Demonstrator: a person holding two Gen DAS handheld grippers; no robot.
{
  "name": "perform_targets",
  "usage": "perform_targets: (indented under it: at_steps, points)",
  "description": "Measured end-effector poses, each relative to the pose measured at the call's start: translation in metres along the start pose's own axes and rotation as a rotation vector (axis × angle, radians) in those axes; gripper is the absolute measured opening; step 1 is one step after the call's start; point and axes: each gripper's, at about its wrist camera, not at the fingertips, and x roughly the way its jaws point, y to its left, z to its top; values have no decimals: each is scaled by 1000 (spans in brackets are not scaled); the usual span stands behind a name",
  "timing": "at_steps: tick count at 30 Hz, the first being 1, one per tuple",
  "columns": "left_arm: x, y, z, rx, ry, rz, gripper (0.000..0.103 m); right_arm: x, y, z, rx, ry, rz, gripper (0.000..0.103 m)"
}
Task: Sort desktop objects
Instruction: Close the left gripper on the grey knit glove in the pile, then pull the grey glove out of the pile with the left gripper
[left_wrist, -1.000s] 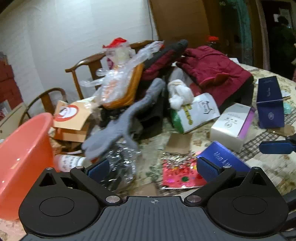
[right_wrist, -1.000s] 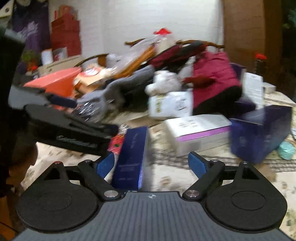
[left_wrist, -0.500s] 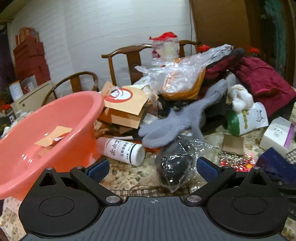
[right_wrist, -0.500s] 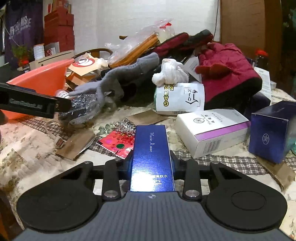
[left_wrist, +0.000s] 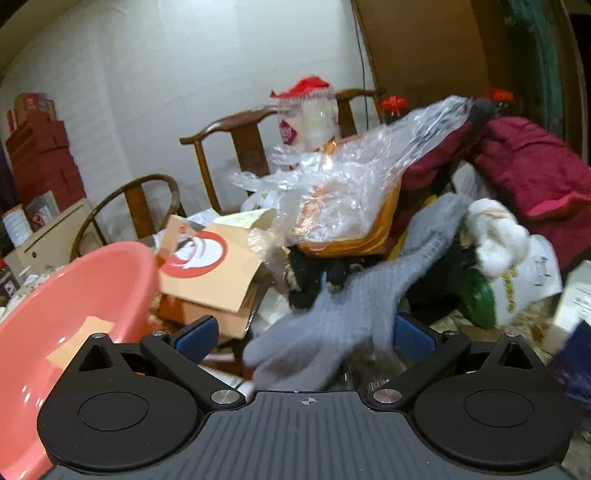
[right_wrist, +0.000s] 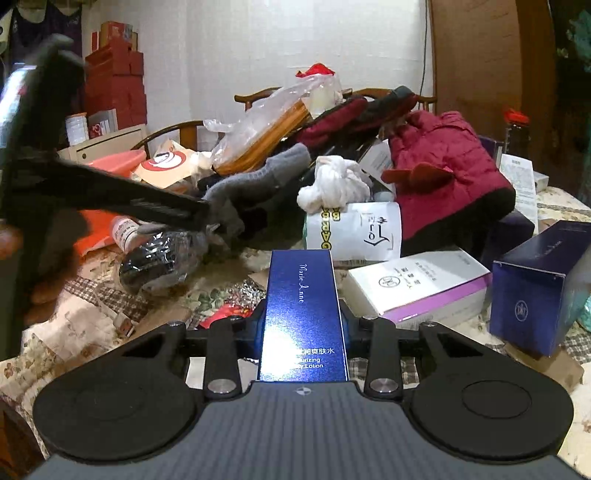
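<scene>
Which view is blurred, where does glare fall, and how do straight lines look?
Left wrist view: grey glove smeared by motion blur, door frame bowed by the fisheye. Right wrist view: mostly sharp, glare on the blue box, dark blurred left gripper.

Probably a home's dining room: wooden chairs (left_wrist: 236, 147), a cluttered floral tablecloth (right_wrist: 66, 332), heaped clothes (right_wrist: 443, 162).

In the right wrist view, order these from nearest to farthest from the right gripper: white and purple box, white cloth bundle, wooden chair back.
1. white and purple box, on the table, right.
2. white cloth bundle, atop the pile, centre.
3. wooden chair back, behind the pile, by the wall.
</scene>
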Motion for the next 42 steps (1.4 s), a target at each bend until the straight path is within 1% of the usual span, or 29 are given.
perform_targets:
  at_steps: [4, 7, 9, 12, 15, 17, 18, 19, 20, 21, 22, 24, 26, 27, 28, 31, 34, 39, 42]
  points:
    - [28, -5, 2, -6, 47, -6, 103, 3, -3, 6, 5, -7, -6, 40]
    - [42, -6, -5, -39, 80, -17, 102, 5, -5, 11, 10, -19, -13, 40]
    - [46, -7, -9, -57, 79, -21, 100, 6, -5, 14, 12, -25, -18, 40]
    - [44, -9, -10, -53, 67, 0, 100, 10, -4, 18, 16, -28, -29, 40]
    - [42, -9, -11, -58, 61, 14, 96, 14, -2, 23, 24, -33, -31, 40]
    - [42, -8, -12, -67, 60, 17, 86, 14, 0, 26, 21, -40, -29, 40]
    - [42, -7, -13, -73, 59, 19, 84, 14, 2, 27, 18, -44, -29, 40]
    - [41, -7, -13, -75, 57, 21, 77, 15, 3, 29, 13, -46, -31, 40]
    - [40, -8, -13, -74, 55, 23, 68, 15, 4, 30, 8, -48, -32, 40]
    - [39, -8, -12, -73, 52, 24, 67, 15, 6, 31, 5, -51, -34, 40]
    - [38, -7, -11, -75, 47, 24, 64, 14, 6, 31, 0, -53, -36, 40]
    - [35, -6, -11, -87, 32, 22, 56, 14, 7, 33, 1, -60, -39, 40]
    - [31, -4, -11, -98, 16, 32, 44, 14, 7, 34, 5, -62, -39, 40]
    - [27, -3, -11, -104, 7, 34, 41, 13, 7, 34, 6, -64, -40, 40]
    - [25, 0, -11, -109, -1, 29, 34, 13, 7, 34, 6, -65, -42, 40]
    - [20, 7, -11, -127, -12, 16, 30, 13, 7, 34, 9, -67, -40, 40]
    - [16, 17, -13, -168, -15, -5, 26, 11, 8, 34, 13, -70, -35, 40]
    - [0, 29, -14, -219, -30, -40, 24, 6, 10, 34, 13, -80, -29, 40]
    - [-11, 31, -14, -220, -46, -44, 23, 3, 10, 35, 14, -89, -27, 40]
